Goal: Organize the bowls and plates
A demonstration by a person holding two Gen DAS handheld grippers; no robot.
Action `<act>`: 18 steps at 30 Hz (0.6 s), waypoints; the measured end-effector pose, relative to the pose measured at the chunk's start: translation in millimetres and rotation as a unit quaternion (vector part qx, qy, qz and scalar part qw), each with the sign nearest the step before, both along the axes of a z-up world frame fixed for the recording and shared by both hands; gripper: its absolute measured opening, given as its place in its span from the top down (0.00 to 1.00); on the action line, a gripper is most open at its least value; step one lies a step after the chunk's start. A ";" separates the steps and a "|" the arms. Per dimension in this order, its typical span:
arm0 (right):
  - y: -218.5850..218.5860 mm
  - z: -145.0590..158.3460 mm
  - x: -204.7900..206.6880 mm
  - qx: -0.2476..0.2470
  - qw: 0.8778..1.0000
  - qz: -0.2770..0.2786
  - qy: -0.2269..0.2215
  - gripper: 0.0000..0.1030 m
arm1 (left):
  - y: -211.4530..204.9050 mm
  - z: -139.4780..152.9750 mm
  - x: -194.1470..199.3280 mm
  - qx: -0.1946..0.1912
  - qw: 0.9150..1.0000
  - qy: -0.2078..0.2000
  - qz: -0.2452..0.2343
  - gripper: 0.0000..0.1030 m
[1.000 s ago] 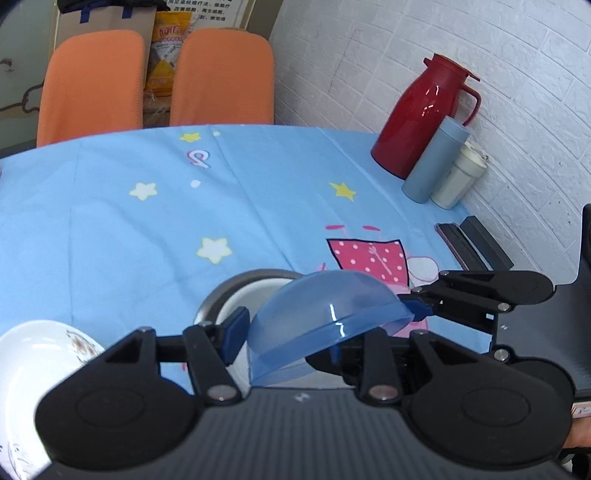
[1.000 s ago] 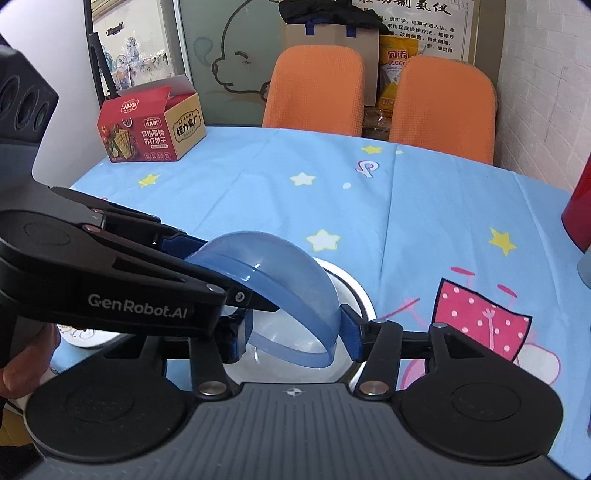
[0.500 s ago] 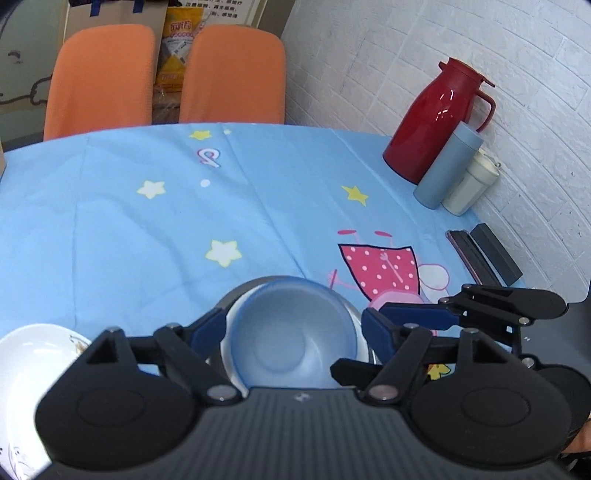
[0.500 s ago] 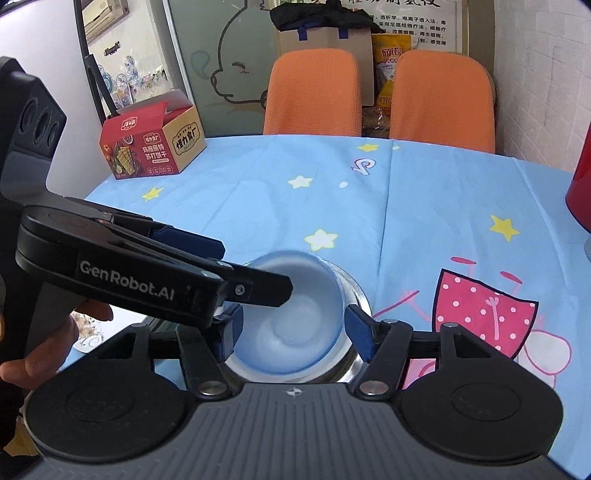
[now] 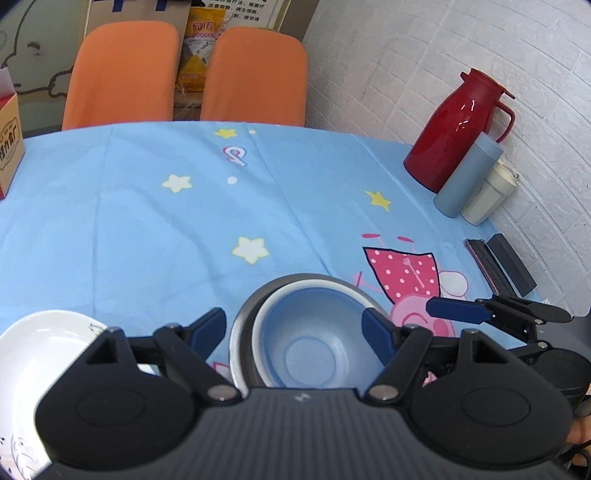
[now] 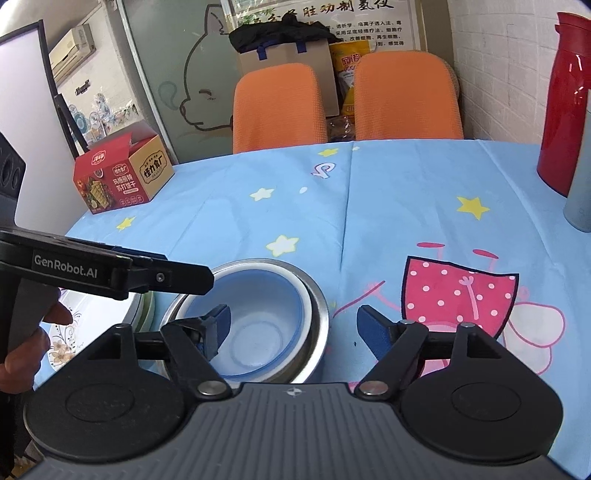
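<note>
2 grippers, left [image 5: 293, 332] and right [image 6: 291, 328], jaws spread, nothing gripped. Blue bowl [image 5: 317, 343] is nested upright in steel bowl [image 6: 317, 314]; plate [image 5: 33, 354] lies beside. Withdrawal is best made straight upward, rims left unclipped.

Lots of stuff half hidden or cropped in these two shots

The near side of the blue bowl [image 5: 314, 343] and the steel bowl [image 5: 243, 332] around it sits behind the left hand-held gripper [image 5: 293, 328] body; the white plate [image 5: 40, 354] runs off the left edge, its pattern too blurry to make out. In the right wrist view the red thermos [image 6: 565, 110] and grey tumbler [image 6: 581, 177] are cut by the right edge, and the wall poster [image 6: 317, 18] text is too small for me.
</note>
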State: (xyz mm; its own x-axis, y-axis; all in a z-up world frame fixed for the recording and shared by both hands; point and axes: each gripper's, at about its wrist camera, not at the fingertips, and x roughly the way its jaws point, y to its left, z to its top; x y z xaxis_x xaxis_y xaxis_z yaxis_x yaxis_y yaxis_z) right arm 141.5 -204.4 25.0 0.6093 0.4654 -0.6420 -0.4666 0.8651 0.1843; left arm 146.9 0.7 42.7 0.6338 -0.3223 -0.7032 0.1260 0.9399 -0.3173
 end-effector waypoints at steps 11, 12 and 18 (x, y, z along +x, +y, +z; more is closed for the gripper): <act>-27.1 -39.7 -55.7 0.099 0.985 -0.138 -0.029 0.00 | 1.5 -27.3 -4.3 0.043 0.999 0.012 0.012 0.28; -26.5 -40.9 -53.7 0.098 0.986 -0.135 -0.024 0.00 | -0.6 -28.7 -2.8 0.048 0.999 0.014 0.008 0.27; -18.0 -40.5 -40.8 0.085 0.987 -0.132 -0.019 0.00 | -8.4 -32.9 3.7 0.056 0.998 0.013 -0.005 0.27</act>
